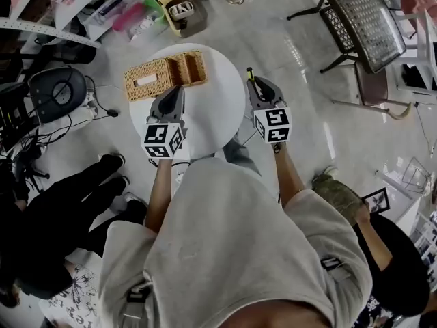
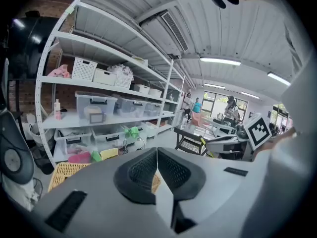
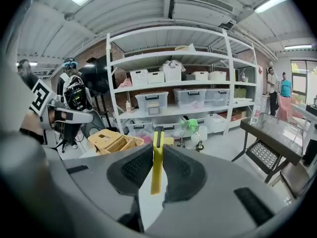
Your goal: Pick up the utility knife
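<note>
The utility knife (image 3: 157,168) is a slim yellow bar with a black strip, and it stands upright between the pads of my right gripper (image 3: 157,151), which is shut on it. In the head view its yellow tip (image 1: 250,75) pokes out ahead of the right gripper (image 1: 255,86), held in the air over the right edge of the round white table (image 1: 222,111). My left gripper (image 1: 178,93) hovers over the table beside a wicker basket (image 1: 164,74). Its jaws (image 2: 157,155) are pressed together with nothing between them.
White shelving (image 3: 188,100) with storage bins lines the wall. A black mesh-top cart (image 1: 362,19) stands to the right, and a black chair (image 1: 58,91) with cables to the left. A person in black (image 1: 61,203) stands close on the left, another (image 1: 396,265) behind on the right.
</note>
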The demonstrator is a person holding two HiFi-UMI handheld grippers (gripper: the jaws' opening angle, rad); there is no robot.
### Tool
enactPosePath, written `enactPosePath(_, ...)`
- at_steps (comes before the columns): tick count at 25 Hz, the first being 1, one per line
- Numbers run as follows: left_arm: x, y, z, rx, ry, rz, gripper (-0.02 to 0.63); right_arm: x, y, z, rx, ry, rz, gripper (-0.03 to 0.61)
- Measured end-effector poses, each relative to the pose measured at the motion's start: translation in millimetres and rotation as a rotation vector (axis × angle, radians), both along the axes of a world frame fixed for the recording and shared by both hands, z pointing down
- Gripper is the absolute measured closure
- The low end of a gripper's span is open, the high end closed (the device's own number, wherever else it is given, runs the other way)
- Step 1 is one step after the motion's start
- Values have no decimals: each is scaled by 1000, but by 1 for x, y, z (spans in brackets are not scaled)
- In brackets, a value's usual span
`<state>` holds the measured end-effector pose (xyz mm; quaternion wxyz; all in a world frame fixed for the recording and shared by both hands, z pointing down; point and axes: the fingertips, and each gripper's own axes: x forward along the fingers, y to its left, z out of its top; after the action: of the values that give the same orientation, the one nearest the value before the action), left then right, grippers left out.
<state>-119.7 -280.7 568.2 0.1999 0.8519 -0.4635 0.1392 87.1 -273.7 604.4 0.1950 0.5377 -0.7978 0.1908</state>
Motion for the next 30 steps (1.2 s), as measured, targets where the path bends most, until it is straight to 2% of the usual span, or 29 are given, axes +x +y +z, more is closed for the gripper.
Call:
enactPosePath(14,-7,-25,-81,176,5,-58,592,12,-31,-103,226,-48,24,500)
enactPosePath(30,-6,-24,-138,313,4,-98,592,15,-31,-152,349,-72,-5,500)
